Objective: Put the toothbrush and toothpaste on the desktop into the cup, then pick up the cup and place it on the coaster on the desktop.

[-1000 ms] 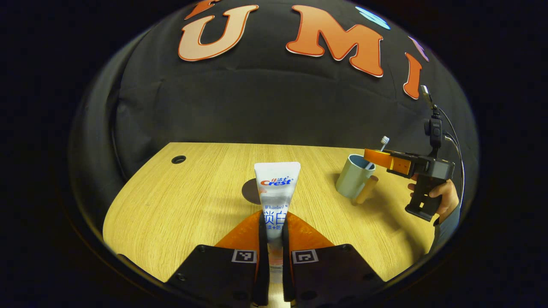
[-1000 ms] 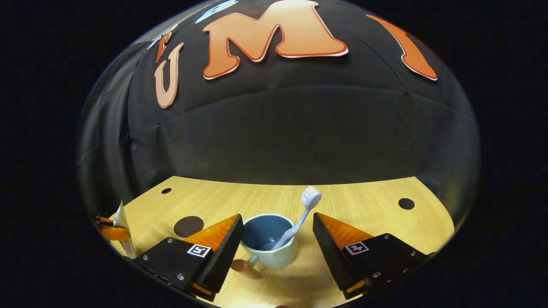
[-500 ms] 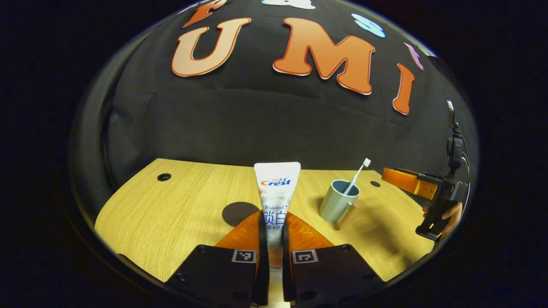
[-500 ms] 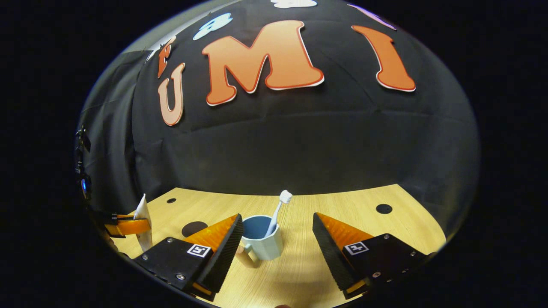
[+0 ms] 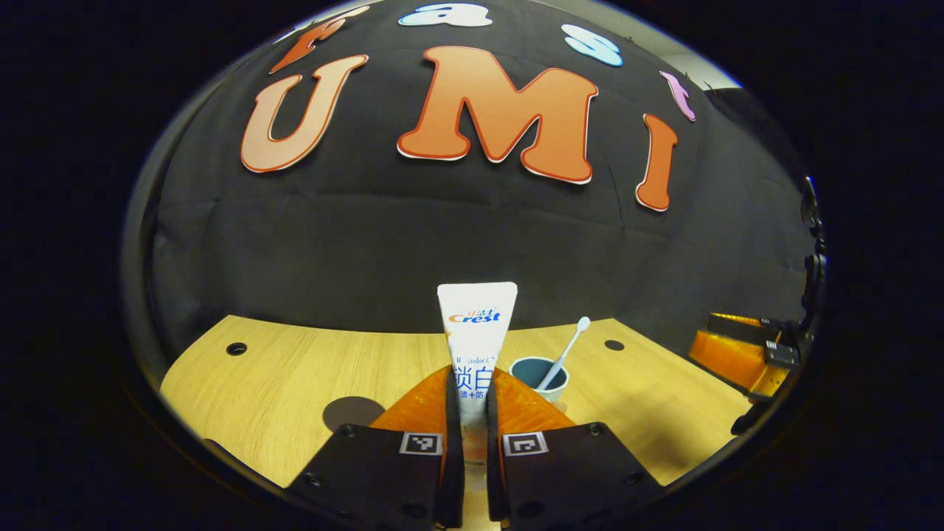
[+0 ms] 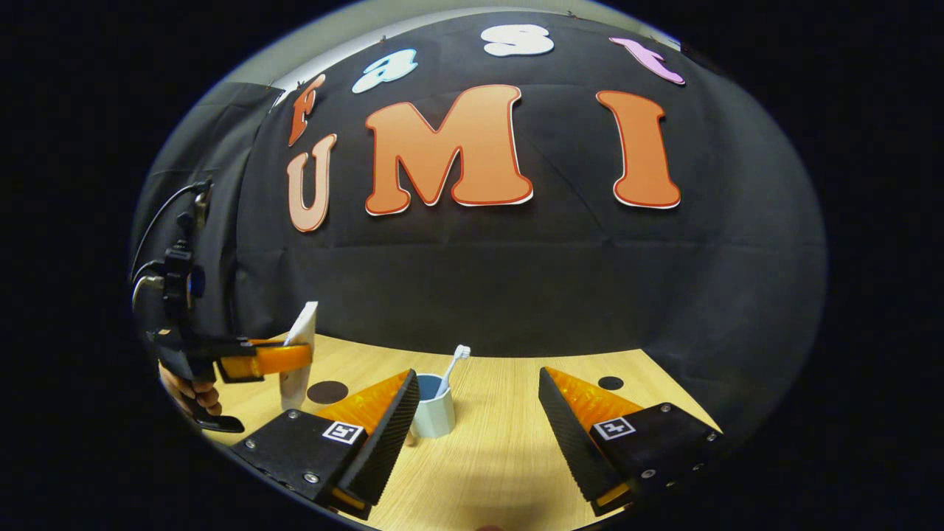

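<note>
In the left gripper view, the left tool [image 5: 468,413] is clamped on one toothpaste tube [image 5: 476,332], held upright above the wooden worktop [image 5: 280,376]. Just right of the tube stands one cup [image 5: 540,373] with one toothbrush [image 5: 564,361] leaning inside; one dark round coaster [image 5: 352,411] lies left of the cup.

In the right gripper view, the right tool [image 6: 479,420] has its fingers spread apart, empty, near the cup [image 6: 434,411].

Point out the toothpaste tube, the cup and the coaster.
toothpaste tube [image 5: 476,324], left gripper view: the flat crimped upper end, above the left tongs shut on it.
cup [image 6: 434,414], right gripper view: its outer wall, below the rim.
coaster [image 6: 327,391], right gripper view: middle of the dark disc.
</note>
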The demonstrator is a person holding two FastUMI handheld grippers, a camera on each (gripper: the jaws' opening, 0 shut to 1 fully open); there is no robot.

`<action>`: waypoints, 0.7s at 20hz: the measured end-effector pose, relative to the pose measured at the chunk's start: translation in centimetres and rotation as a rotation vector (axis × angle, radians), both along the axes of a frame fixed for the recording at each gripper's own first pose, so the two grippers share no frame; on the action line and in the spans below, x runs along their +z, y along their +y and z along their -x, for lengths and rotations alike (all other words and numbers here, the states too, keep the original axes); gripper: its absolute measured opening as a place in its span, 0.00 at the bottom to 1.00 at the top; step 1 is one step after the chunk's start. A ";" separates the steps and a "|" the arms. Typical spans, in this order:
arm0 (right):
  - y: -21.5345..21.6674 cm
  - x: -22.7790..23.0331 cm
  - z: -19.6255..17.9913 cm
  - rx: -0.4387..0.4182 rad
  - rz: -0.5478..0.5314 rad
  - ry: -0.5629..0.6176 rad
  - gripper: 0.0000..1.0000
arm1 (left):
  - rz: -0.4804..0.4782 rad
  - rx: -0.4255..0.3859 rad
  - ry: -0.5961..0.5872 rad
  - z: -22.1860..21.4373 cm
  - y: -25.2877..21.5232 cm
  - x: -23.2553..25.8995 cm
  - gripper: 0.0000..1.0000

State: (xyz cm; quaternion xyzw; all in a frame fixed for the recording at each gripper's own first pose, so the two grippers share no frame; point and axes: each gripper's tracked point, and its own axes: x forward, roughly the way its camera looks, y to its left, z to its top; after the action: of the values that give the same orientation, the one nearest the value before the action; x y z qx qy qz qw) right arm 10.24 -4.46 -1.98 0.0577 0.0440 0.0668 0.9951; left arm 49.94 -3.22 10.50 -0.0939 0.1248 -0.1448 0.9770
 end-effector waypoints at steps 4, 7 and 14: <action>-1.7 -0.1 1.7 -0.044 0.048 -0.041 1.00 | 0.066 -0.016 -0.075 -1.4 -1.9 1.8 0.16; -2.7 0.3 2.5 -0.062 0.033 -0.073 0.97 | 0.099 -0.026 -0.124 -2.3 -3.1 2.8 0.16; -5.5 -0.7 4.1 -0.103 0.032 -0.079 0.98 | 0.161 -0.011 -0.208 -4.5 -4.8 4.3 0.16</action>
State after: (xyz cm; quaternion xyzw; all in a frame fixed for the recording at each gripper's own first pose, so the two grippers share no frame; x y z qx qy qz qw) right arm 6.18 -10.00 -2.65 0.0414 0.0028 0.0168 0.9990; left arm 54.44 -8.04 14.83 -0.1558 0.0112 -0.1686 0.9732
